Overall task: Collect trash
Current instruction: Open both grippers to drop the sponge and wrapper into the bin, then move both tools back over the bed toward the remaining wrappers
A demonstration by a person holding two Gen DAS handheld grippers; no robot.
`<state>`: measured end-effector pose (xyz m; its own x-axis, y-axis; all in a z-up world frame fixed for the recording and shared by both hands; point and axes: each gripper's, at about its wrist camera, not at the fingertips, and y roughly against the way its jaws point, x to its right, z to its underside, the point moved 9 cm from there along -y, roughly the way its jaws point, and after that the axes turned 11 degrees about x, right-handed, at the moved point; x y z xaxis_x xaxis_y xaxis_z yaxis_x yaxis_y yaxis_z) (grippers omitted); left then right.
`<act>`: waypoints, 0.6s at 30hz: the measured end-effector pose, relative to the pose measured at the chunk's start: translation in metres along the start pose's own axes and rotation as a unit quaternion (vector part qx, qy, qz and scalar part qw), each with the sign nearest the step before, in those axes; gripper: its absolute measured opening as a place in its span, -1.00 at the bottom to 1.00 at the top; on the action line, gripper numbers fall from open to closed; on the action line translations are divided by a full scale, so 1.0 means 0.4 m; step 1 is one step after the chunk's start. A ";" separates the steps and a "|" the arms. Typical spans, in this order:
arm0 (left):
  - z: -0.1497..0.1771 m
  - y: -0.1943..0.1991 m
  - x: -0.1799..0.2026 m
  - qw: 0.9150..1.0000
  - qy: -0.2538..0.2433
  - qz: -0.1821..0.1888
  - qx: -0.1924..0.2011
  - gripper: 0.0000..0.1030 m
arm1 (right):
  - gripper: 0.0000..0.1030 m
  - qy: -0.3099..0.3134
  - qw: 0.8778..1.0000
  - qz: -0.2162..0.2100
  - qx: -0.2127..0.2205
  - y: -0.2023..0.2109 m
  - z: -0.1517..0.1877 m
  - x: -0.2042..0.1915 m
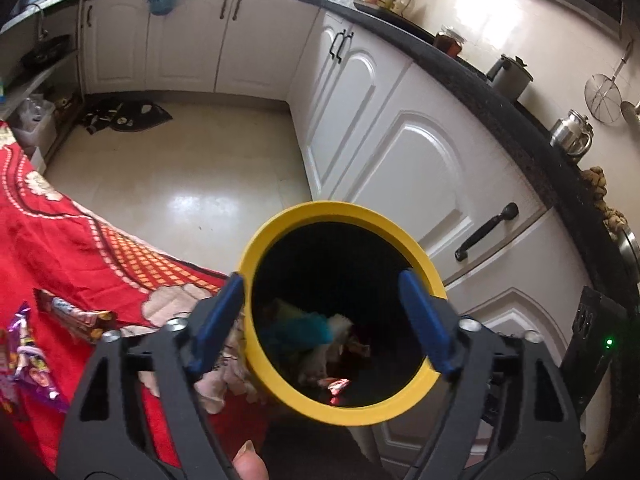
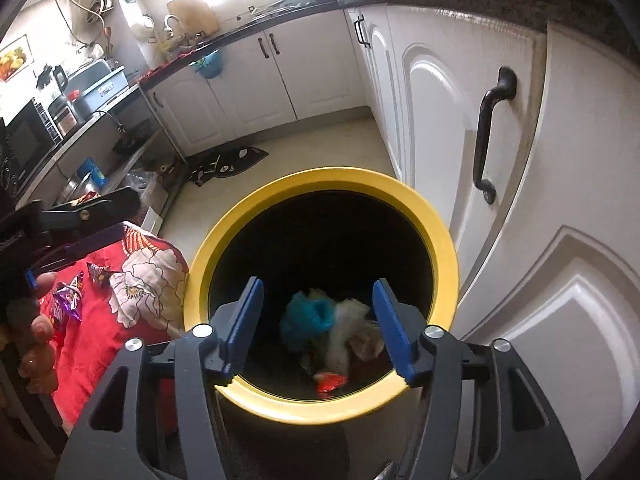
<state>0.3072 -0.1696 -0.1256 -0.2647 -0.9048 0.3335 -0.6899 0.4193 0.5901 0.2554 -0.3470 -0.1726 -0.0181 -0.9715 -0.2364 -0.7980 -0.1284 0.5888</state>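
A yellow-rimmed dark bin (image 1: 256, 248) stands on the floor beside a table with a red cloth (image 1: 60, 240); it also shows in the right wrist view (image 2: 444, 240). Inside lie blue plastic (image 2: 308, 314), white crumpled paper (image 2: 348, 332) and a red wrapper (image 2: 330, 382). My left gripper (image 1: 322, 292) is open and empty above the bin mouth. My right gripper (image 2: 318, 300) is open and empty over the bin. Purple wrappers (image 1: 28, 360) and a snack bar wrapper (image 1: 74, 314) lie on the cloth; purple wrappers also show in the right wrist view (image 2: 70, 298).
White cabinet doors with black handles (image 2: 486, 136) stand close on the right of the bin. A dark counter (image 1: 500, 92) carries pots and jars. A dark mat (image 1: 128, 114) lies on the tiled floor. The other gripper's body (image 2: 72, 216) shows at left.
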 end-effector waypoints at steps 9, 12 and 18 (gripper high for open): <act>-0.043 0.096 -0.069 0.998 0.003 -0.052 0.044 0.79 | 0.30 0.015 0.999 -0.003 0.030 0.046 -0.038 -0.028; -0.060 0.137 -0.090 0.996 0.008 -0.065 0.063 0.79 | 0.35 0.023 0.999 -0.010 0.041 0.065 -0.049 -0.053; -0.085 0.215 -0.121 0.991 0.003 -0.091 0.095 0.79 | 0.41 0.034 0.997 -0.025 0.062 0.104 -0.076 -0.107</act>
<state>0.2838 -0.0872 -0.0662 -0.1215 -0.9634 0.2390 -0.8404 0.2280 0.4917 0.2412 -0.3168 -0.1145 0.0620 -0.9763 -0.2072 -0.8651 -0.1561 0.4766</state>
